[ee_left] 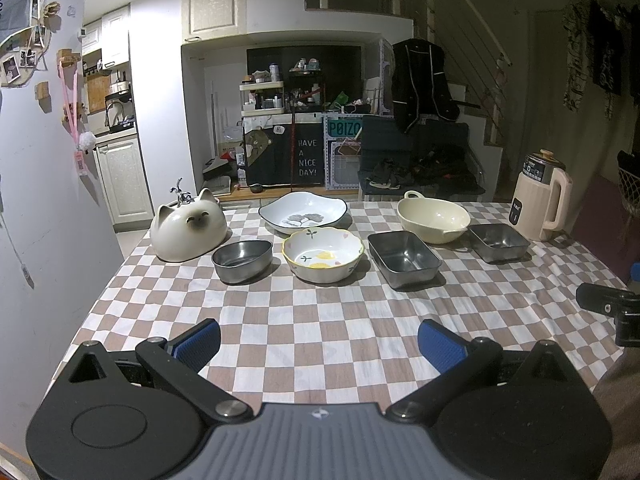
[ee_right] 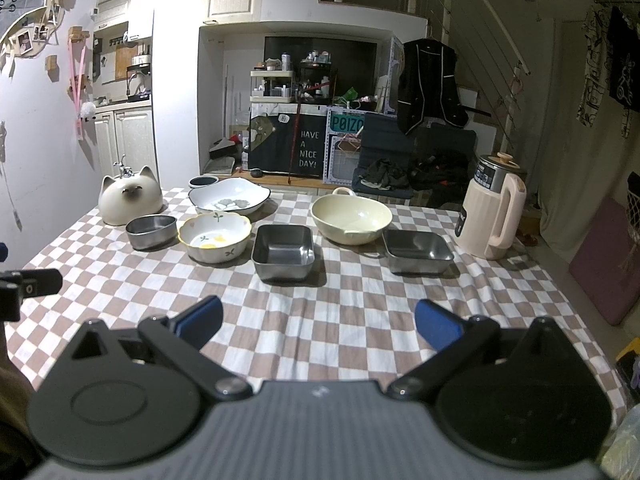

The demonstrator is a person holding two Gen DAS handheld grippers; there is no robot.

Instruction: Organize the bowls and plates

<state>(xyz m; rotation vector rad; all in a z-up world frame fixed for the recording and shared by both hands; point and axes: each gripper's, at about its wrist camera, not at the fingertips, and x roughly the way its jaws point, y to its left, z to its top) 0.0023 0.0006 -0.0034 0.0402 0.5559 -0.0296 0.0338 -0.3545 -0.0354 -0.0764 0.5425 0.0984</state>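
On the checked tablecloth [ee_left: 320, 332] stand a round steel bowl [ee_left: 242, 261], a flowered ceramic bowl [ee_left: 323, 255], a rectangular steel tray [ee_left: 404, 259], a second steel tray [ee_left: 498, 242], a cream bowl with handle [ee_left: 433, 214] and a white leaf-print plate [ee_left: 303, 213]. The same items show in the right wrist view: steel bowl [ee_right: 152, 232], flowered bowl [ee_right: 214, 236], tray [ee_right: 283, 253], second tray [ee_right: 417, 251], cream bowl [ee_right: 351, 218], plate [ee_right: 229, 201]. My left gripper [ee_left: 319, 342] is open and empty near the front edge. My right gripper [ee_right: 318, 326] is open and empty too.
A cat-shaped ceramic pot [ee_left: 187, 229] sits at the far left, and a cream electric kettle [ee_left: 541, 196] at the far right. A small dark bowl [ee_right: 203, 181] stands behind the plate. The wall is close on the left. The other gripper shows at the view edge [ee_left: 608, 308].
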